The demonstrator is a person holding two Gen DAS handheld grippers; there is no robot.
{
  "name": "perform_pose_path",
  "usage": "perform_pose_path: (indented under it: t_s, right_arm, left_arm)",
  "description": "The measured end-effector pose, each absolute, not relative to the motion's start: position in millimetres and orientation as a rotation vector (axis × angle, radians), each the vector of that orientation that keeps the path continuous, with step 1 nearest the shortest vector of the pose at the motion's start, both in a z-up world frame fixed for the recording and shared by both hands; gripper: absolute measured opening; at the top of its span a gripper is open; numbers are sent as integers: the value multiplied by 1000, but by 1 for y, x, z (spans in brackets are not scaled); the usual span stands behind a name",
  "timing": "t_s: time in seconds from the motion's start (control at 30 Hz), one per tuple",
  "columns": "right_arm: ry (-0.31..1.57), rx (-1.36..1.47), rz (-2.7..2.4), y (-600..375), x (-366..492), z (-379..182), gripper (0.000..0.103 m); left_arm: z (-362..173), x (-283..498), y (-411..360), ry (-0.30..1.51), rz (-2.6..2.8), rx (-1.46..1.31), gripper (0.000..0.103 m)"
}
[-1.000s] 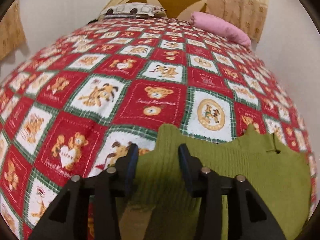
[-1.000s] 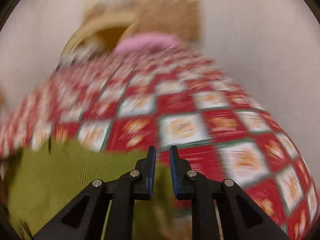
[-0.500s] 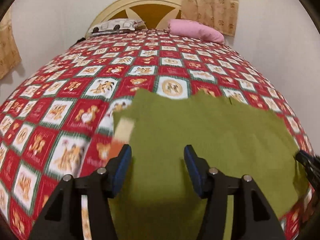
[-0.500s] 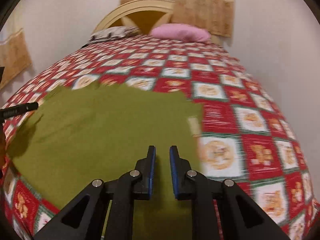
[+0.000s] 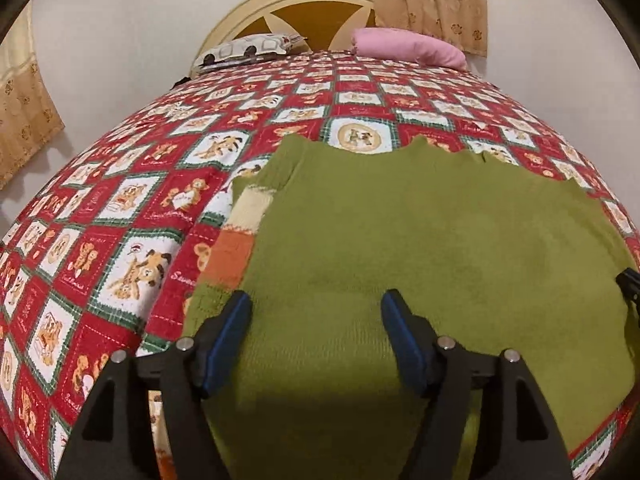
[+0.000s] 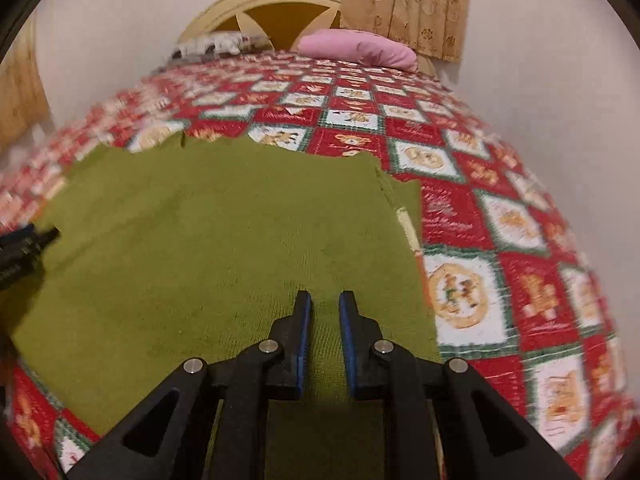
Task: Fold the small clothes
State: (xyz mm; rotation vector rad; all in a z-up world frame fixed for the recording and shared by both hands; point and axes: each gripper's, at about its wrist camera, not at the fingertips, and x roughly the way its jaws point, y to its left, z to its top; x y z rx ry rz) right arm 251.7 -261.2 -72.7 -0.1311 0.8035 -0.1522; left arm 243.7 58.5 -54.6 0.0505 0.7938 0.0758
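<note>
While the green sweater (image 5: 420, 248) lay flat under both grippers, the left gripper (image 5: 316, 340) gaped wide and empty, the right gripper (image 6: 323, 340) nearly closed, seemingly gripping nothing — each probably needed a side edge.

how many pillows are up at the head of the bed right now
2. A pink pillow lies on the right by the curtain, and a white patterned pillow lies left of it, against the headboard. Nothing more shows, though the quilt could hide others.
</note>
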Motion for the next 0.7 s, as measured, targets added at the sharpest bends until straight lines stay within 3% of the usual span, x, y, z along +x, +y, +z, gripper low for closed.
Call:
perform_pose_path:
  t_s: [0.2,0.33,0.43,0.47,0.5,0.7]
  right_arm:
    - [743,13,16,-211,209,-51,15]
    - [785,6,68,-182,208,-68,15]
    - [824,-33,57,-173,211,-85,15]
    - [824,-33,54,-174,210,-84,15]
    - [823,-30,56,-175,209,-85,15]
    - [816,26,77,-184,205,-85,16]
  left_arm:
    - [-54,242,58,790,83,53,73]
    - [-54,242,59,792,79,43,74]
    - [-54,241,58,791,99,49,82]
    - [-54,241,59,795,141,57,96]
    - [-55,242,62,803,174,49,103]
    - [-62,238,95,877,103,-178,103]
